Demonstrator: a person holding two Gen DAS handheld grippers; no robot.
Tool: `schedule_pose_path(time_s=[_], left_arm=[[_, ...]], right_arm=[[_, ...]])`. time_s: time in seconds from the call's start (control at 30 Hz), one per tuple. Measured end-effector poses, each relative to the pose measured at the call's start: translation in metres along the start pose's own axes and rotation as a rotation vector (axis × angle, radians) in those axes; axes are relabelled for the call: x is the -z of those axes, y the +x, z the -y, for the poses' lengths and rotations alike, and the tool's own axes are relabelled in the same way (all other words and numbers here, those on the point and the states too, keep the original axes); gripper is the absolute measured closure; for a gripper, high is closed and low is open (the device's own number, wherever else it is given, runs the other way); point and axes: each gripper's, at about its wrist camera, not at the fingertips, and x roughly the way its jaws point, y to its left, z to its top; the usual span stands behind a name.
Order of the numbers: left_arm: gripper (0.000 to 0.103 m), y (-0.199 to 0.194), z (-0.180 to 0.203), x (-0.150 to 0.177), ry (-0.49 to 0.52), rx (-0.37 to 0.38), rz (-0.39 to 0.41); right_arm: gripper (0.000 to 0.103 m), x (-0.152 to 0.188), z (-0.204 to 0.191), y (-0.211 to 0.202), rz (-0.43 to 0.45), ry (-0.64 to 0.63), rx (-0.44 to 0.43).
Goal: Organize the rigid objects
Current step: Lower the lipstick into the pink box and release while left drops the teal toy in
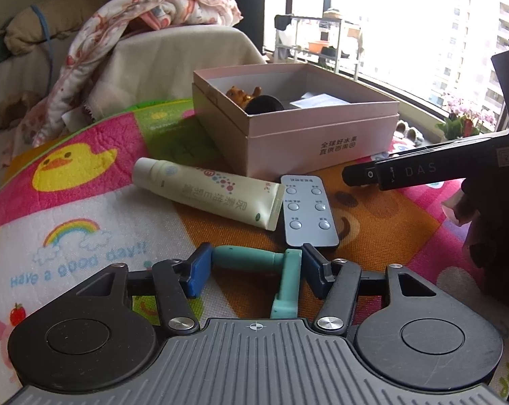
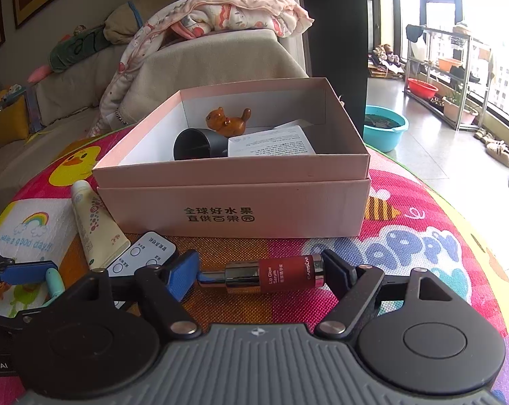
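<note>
A bright children's play mat [image 2: 423, 236] carries everything, printed with a yellow duck, a rainbow and the words "Have a good day!!". A pink cardboard box [image 2: 234, 209], open on top and seated in its own lid, sits toward the far edge of the mat. Just in front of its left corner lies a cream tube [image 1: 207, 192] on its side, cap pointing to the mat's left edge. A small grey remote [image 1: 306, 211] with six round buttons lies touching the tube's crimped end. Nearer still rests a teal T-shaped tool [image 1: 278, 270]. To the right, before the box's front wall, lies a red lip serum tube [image 2: 278, 275] with a silver cap.
</note>
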Motion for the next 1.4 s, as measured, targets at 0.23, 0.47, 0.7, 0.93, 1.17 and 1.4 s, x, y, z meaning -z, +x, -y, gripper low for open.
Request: schedule_pose_path(time_s=[0.23, 0.47, 0.7, 0.93, 1.17, 1.4], left_arm=[[0.041, -0.018, 0.003, 0.007, -0.004, 0.033, 0.053], [0.042, -0.061, 0.03, 0.009, 0.071, 0.103, 0.085], [0.042, -0.118, 0.04, -0.107, 0.187, 0.103, 0.345], [0.042, -0.075, 0.011, -0.206, 0.047, 0.104, 0.427], [0.042, 0.052, -0.017, -0.198, -0.062, 0.154, 0.218], [0.042, 0.114, -0.034, -0.179, -0.092, 0.187, 0.105]], right_arm=[[0.025, 0.006, -0.007, -0.01, -0.014, -0.073, -0.006], [0.025, 0.022, -0.001, -0.064, -0.02, -0.197, -0.058], [0.025, -0.066, 0.01, -0.142, 0.22, -0.14, -0.123], [0.025, -0.189, 0.018, -0.139, 0.375, -0.049, -0.086], [0.025, -0.207, 0.022, -0.043, 0.223, -0.023, -0.034], [0.025, -0.188, 0.024, 0.046, 0.064, -0.037, -0.003]])
